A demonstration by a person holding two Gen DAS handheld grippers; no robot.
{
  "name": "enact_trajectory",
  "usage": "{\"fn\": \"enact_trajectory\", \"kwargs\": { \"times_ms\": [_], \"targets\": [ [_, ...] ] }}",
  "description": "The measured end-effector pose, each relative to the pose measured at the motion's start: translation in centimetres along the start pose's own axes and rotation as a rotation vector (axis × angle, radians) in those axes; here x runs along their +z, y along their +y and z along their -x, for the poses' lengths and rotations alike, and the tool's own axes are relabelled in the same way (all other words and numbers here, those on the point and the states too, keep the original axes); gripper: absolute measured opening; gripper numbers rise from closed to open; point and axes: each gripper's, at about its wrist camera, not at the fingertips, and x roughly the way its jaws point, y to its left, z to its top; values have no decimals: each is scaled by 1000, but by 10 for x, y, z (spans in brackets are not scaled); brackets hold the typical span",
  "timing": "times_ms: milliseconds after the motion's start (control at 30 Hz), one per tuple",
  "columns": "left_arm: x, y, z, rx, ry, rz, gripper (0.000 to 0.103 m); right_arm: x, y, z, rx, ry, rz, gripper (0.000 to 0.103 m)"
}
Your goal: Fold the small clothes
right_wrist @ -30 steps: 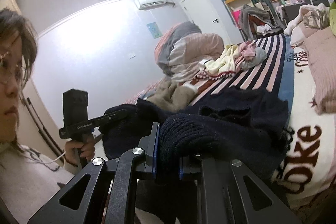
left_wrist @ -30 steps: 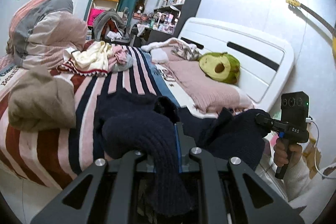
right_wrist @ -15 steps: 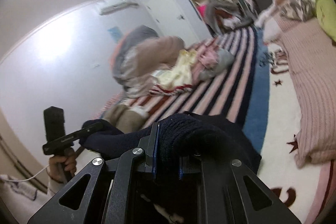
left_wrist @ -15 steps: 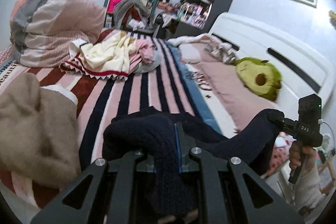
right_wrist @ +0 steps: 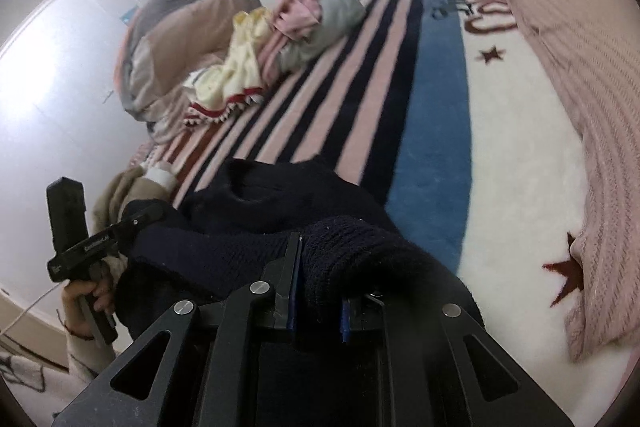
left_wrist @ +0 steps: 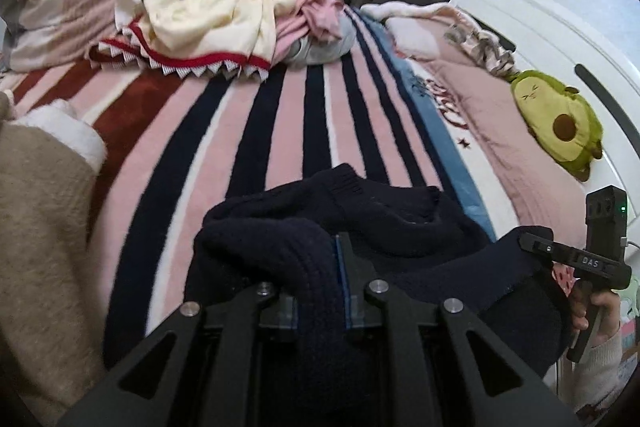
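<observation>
A dark navy knitted garment (left_wrist: 372, 219) lies bunched on the striped blanket at the near edge of the bed; it also shows in the right wrist view (right_wrist: 280, 203). My left gripper (left_wrist: 320, 291) is shut on a thick fold of it. My right gripper (right_wrist: 318, 291) is shut on another fold of the same garment. In the left wrist view the right gripper (left_wrist: 536, 247) grips the garment's right end. In the right wrist view the left gripper (right_wrist: 148, 215) grips its left end. The knit hides the fingertips of both.
A beige garment (left_wrist: 36, 227) lies at the left. A pile of cream, pink and grey clothes (left_wrist: 240, 15) sits further back on the striped blanket (left_wrist: 248, 123). An avocado plush (left_wrist: 556, 119) rests on a pink pillow by the white headboard (left_wrist: 560, 39).
Both grippers have moved down and forward over the bed with the navy garment, bringing it lower onto the striped blanket. Both grips have held.
</observation>
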Motion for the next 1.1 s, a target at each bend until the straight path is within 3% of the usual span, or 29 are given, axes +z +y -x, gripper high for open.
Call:
{"fn": "enact_trajectory", "kwargs": {
  "times_ms": [100,200,233,267,333,367,400,500,600,733,833,900,967,1100],
  "targets": [
    [4,2,-6,-9,16,22,20,3,-9,-4,13,43,-25,17],
    [5,0,2,-43,2,44,47,5,-11,-4,0,62,-23,27],
    [7,-3,11,-47,-21,37,60,5,-10,0,-10,68,-18,29],
    [7,-6,19,-37,-45,27,72,5,-8,4,-18,71,-10,38],
    [11,-11,41,8,-117,-7,83,5,-2,16,-51,46,19,61],
    [12,-12,49,16,-138,-13,84,6,-1,24,-86,16,34,76],
    [14,-11,58,14,-157,-10,84,5,2,37,-137,-28,55,79],
    [14,-7,80,17,-190,8,84,4,4,60,-179,-84,53,79],
    [9,-9,88,31,-192,2,84,-1,16,76,-131,-131,71,79],
    [-7,-15,87,37,-157,-4,84,-11,51,68,-84,-120,159,77],
    [-30,-16,85,59,-116,12,84,-27,77,53,-12,-83,212,58],
    [-42,-15,85,68,-88,25,84,-38,98,39,17,-52,265,31],
    [-53,-12,89,78,-74,38,84,-49,115,28,14,-33,317,17],
    [-75,-2,99,110,-58,59,84,-71,147,3,47,29,368,12]
  ]
}}
